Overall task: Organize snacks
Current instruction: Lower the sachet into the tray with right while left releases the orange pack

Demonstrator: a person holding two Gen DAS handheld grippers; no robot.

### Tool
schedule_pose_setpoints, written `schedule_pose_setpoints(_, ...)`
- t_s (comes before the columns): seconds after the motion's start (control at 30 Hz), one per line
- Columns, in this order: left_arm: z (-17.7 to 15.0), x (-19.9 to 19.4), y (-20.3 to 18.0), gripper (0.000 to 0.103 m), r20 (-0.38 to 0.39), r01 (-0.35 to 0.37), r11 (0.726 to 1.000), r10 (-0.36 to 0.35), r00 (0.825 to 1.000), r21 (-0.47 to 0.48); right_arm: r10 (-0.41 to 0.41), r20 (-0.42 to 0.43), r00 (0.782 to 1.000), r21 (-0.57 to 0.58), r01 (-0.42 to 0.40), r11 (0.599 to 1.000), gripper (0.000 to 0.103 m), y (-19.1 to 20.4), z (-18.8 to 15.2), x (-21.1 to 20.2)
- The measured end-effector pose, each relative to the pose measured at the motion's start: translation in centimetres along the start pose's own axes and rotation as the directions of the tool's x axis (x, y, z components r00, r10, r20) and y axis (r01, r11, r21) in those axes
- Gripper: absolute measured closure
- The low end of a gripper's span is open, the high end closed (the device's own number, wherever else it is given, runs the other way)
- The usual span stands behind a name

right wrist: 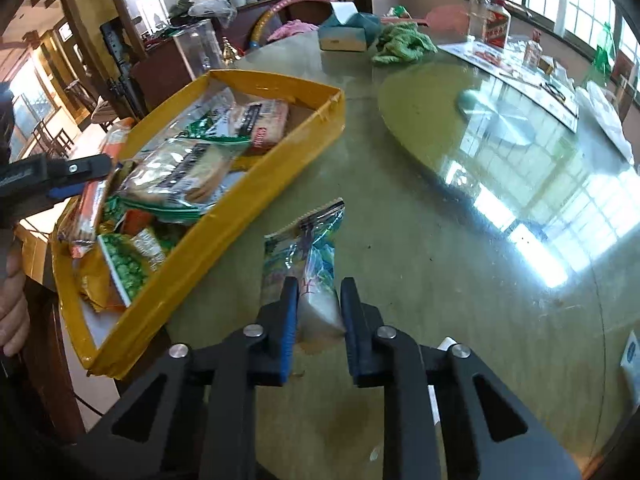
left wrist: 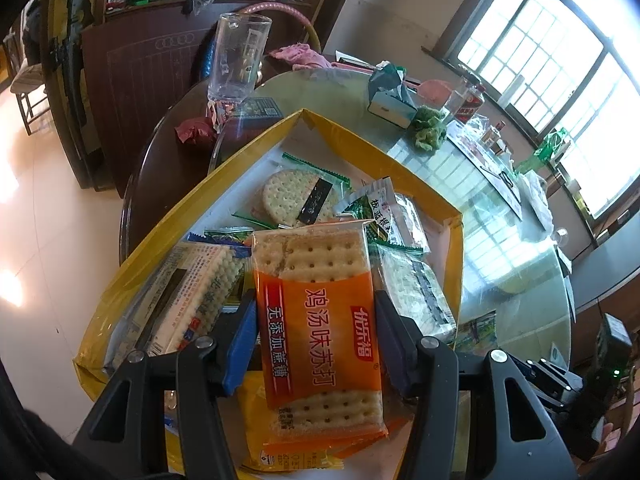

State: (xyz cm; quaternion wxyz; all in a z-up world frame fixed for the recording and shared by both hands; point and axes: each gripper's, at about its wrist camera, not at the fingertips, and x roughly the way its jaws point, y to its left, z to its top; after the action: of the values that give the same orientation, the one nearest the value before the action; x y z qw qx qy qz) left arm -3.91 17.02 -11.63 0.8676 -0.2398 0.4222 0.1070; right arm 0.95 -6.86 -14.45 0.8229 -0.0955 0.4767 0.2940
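Note:
A shallow yellow box point(left wrist: 454, 240) holds several snack packets. My left gripper point(left wrist: 316, 316) is shut on an orange soda cracker packet point(left wrist: 320, 320) and holds it over the near end of the box. The right wrist view shows this gripper point(right wrist: 100, 172) at the box's point(right wrist: 224, 236) left side with the orange packet point(right wrist: 90, 208) hanging from it. My right gripper point(right wrist: 319, 300) is on the glass table to the right of the box, its jaws closed on a clear blue-green snack packet point(right wrist: 308, 240) that lies on the table.
A round glass turntable point(right wrist: 500, 128) fills the table's middle. A tissue box point(right wrist: 344, 32), green cloth point(right wrist: 404, 46), bottles point(right wrist: 496, 24) and papers stand at the far side. A clear measuring cup point(left wrist: 240, 60) stands beyond the box. The table edge is just left of the box.

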Motion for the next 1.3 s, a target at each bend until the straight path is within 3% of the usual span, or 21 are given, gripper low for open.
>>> schedule_pose_setpoints(0.43,0.1,0.5,-0.2,0.047,-0.019,-0.015,1.000,0.015,1.000,0.015,0.014,0.124,0.992,0.030,-0.018,0.999,0.092,0.7,1.0,-4.4)
schedule_pose_setpoints(0.73,0.8,0.9,-0.1,0.047,-0.020,-0.027,0.999,0.027,0.999,0.034,0.055,0.216,0.975,-0.009,-0.055,0.998,0.096,2.7,5.0,-6.1)
schedule_pose_setpoints(0.97,3.1,2.0,0.0,0.047,-0.013,-0.061,0.997,0.062,0.998,0.044,0.188,0.216,0.958,0.032,-0.199,0.979,0.096,3.6,10.2,-2.2)
schedule_pose_setpoints(1.13,3.7,3.3,-0.8,0.047,-0.019,-0.076,0.993,0.078,0.997,0.092,0.246,0.141,0.959,0.068,-0.257,0.964,0.095,3.5,12.6,3.0)
schedule_pose_setpoints(1.2,3.7,4.0,-0.9,0.044,-0.031,-0.079,0.992,0.082,0.996,0.103,0.245,0.129,0.961,0.093,-0.257,0.962,0.085,2.7,12.8,4.2)
schedule_pose_setpoints(1.3,3.3,4.3,-1.4,0.039,-0.032,-0.081,0.987,0.086,0.996,0.142,0.170,0.123,0.978,0.084,-0.181,0.980,0.076,2.2,12.7,4.7)
